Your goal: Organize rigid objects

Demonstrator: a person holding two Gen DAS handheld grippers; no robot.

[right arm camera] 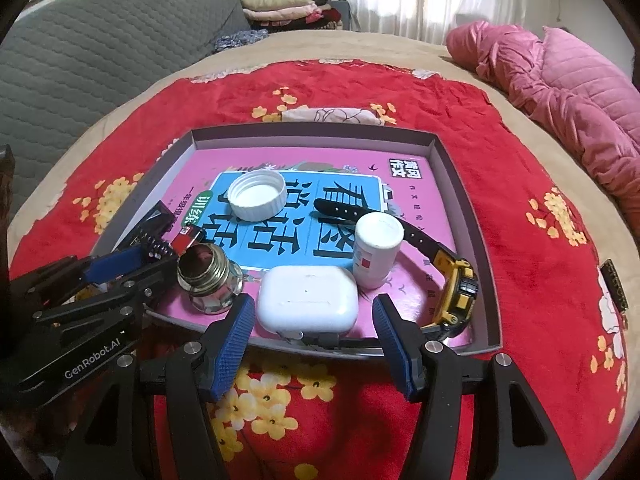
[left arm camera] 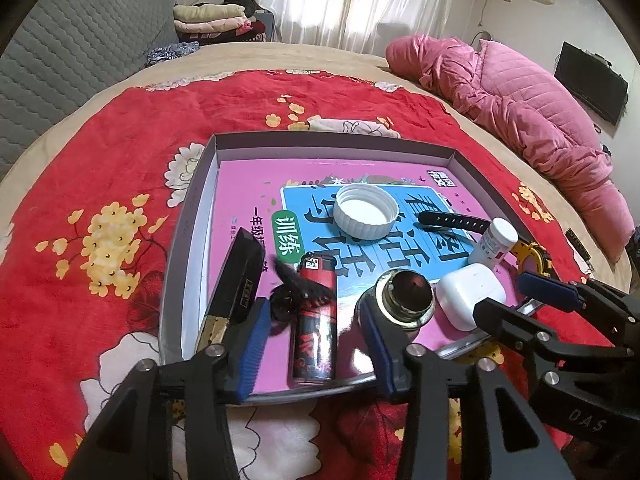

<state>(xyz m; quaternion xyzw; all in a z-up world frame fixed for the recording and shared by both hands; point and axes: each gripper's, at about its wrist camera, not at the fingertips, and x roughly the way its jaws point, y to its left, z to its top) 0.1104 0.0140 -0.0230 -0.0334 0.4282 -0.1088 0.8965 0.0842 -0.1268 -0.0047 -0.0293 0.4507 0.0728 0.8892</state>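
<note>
A shallow grey tray [left arm camera: 192, 200] [right arm camera: 452, 168] on the bed holds a pink book, a white cap [left arm camera: 366, 210] [right arm camera: 258, 196], a red-black lighter [left arm camera: 314, 320], a black-gold box [left arm camera: 234, 288], a small open glass bottle [left arm camera: 404, 300] [right arm camera: 210, 280], a white earbud case [left arm camera: 470, 294] [right arm camera: 306, 300], a white pill bottle [left arm camera: 494, 242] [right arm camera: 376, 250] and a yellow-black watch [right arm camera: 452, 284]. My left gripper [left arm camera: 316, 344] is open over the tray's near edge, its jaws either side of the lighter. My right gripper [right arm camera: 314, 344] is open, its jaws flanking the earbud case.
The tray lies on a red floral blanket [left arm camera: 100, 184] [right arm camera: 520, 208]. A pink quilt [left arm camera: 520, 108] [right arm camera: 568, 92] is bunched at the right. A grey headboard [left arm camera: 72, 56] stands at the left, with folded clothes [left arm camera: 212, 20] behind.
</note>
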